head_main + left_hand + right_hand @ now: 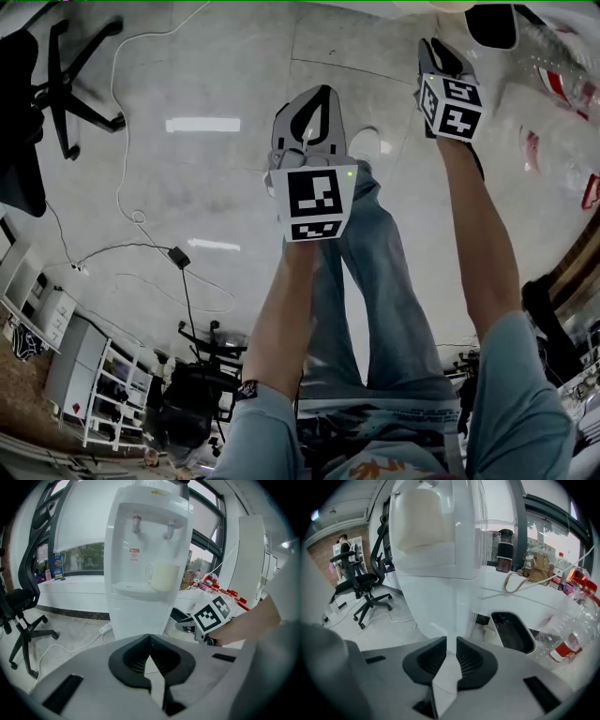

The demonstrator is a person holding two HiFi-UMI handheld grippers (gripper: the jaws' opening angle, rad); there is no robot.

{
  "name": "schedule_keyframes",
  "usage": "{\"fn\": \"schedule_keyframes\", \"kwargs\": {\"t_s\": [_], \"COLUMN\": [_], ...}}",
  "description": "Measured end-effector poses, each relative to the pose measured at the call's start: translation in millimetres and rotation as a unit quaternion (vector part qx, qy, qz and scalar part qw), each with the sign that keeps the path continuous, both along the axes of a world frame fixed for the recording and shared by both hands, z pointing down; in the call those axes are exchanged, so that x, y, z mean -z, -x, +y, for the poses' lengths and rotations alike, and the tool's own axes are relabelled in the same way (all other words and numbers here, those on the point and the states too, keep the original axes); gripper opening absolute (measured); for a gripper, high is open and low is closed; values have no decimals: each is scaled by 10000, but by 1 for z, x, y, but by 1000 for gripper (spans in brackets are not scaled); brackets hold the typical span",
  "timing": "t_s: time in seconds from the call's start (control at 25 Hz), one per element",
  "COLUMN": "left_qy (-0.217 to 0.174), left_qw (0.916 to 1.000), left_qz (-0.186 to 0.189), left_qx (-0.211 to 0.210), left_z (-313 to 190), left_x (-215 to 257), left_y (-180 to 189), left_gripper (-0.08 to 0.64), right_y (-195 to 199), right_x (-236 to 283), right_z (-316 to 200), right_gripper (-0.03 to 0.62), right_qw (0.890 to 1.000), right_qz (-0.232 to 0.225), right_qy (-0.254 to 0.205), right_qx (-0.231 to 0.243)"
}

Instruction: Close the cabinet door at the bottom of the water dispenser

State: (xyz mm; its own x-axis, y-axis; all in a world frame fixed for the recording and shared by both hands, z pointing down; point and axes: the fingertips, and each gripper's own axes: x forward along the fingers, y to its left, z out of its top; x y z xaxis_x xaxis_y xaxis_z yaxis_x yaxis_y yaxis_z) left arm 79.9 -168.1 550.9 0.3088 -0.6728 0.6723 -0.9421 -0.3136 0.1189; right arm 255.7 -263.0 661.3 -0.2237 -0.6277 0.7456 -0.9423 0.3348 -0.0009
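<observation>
Right in front of the left gripper, the white water dispenser is standing upright on the floor, with a cream mug sitting on its drip shelf under the two taps. The cabinet door is forming the plain white lower front of the dispenser, below that shelf, and from this side it is looking flush with the body, though its seam is too faint to make out. The left gripper's jaws are pressing together at their tips and are gripping nothing. The right gripper is hanging nearer to the dispenser's lower right corner, and in the left gripper view it is showing just beside the cabinet, apart from it. Its jaws are standing a narrow slit apart, and only a strip of the white cabinet behind is showing through the gap; nothing is being pinched. In the head view, both grippers are pointing forward and down over the floor, the left gripper nearer the person's legs and the right gripper further ahead. A black tub with a white rim is lying on the floor just right of the dispenser, with clear plastic bottles piling beside it. An office chair is standing well off to the left, near a white cable that is trailing across the floor.
</observation>
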Motion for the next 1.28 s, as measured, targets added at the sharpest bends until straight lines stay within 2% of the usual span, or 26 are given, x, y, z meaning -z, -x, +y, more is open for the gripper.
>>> {"fn": "schedule_keyframes", "kwargs": {"t_s": [0.2,0.36,0.6,0.76,0.92,1.04,1.28], "left_qy": [-99,-236,-473,-693,-973,-1215,-1783], "left_qw": [9996,9986,9974,9967,9945,9912,9808], "left_qz": [40,66,89,164,352,533,665], "left_qx": [-272,-471,-533,-391,-160,4,416], "left_z": [15,30,50,62,70,70,72], "left_x": [18,45,93,143,196,238,334], "left_y": [-3,-1,32,59,80,88,118], "left_gripper": [11,11,11,11,11,11,11], "right_y": [11,29,85,119,144,160,184], "right_x": [30,68,156,222,288,336,436], "right_z": [37,65,88,114,138,146,164], "right_gripper": [46,37,32,31,29,29,29], "right_qw": [9995,9973,9869,9796,9742,9697,9614], "right_qz": [-282,-673,-1370,-1728,-1890,-1982,-2093], "right_qy": [-103,-217,-843,-1024,-1214,-1380,-1754], "right_qx": [-92,-194,-79,40,239,379,326]}}
